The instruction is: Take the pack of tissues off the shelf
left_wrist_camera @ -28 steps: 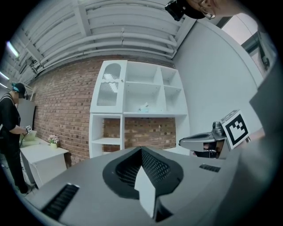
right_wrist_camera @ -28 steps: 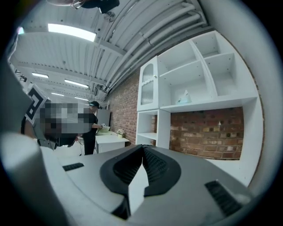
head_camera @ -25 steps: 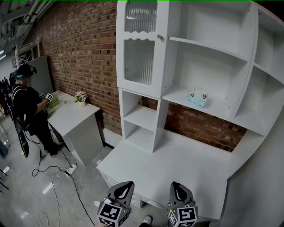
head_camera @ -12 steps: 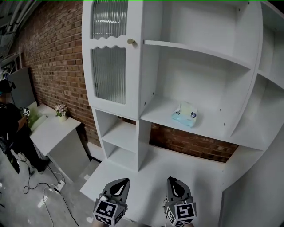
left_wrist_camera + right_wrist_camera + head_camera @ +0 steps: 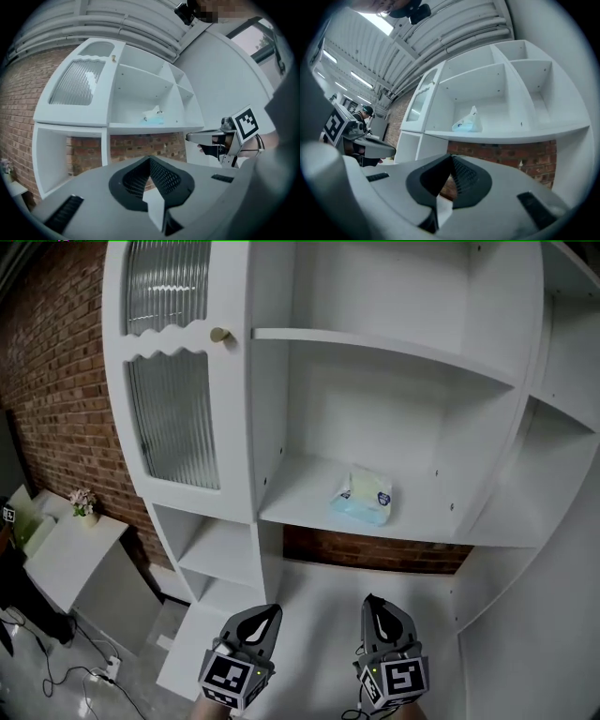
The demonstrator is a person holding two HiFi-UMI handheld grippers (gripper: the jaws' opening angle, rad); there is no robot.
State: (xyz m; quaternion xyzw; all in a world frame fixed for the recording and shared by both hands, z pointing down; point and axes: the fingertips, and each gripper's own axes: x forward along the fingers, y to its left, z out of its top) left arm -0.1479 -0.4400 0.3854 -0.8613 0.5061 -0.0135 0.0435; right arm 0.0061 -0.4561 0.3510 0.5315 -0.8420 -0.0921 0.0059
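The pack of tissues is pale blue and white and lies on the middle shelf of a white shelf unit, a little right of the shelf's centre. It also shows as the tissue pack in the left gripper view and as the tissue pack in the right gripper view. My left gripper and right gripper hang side by side low in the head view, well below and in front of the pack. Both are shut with nothing between their jaws.
A ribbed glass cabinet door with a round knob stands left of the shelf. A white desk surface lies under it, backed by a brick wall. A side table with a flower pot and floor cables are at left.
The view has closed in on the shelf unit; the tissue pack looks bigger and has slid left and lower in the frame. Both grippers stay shut at the bottom.
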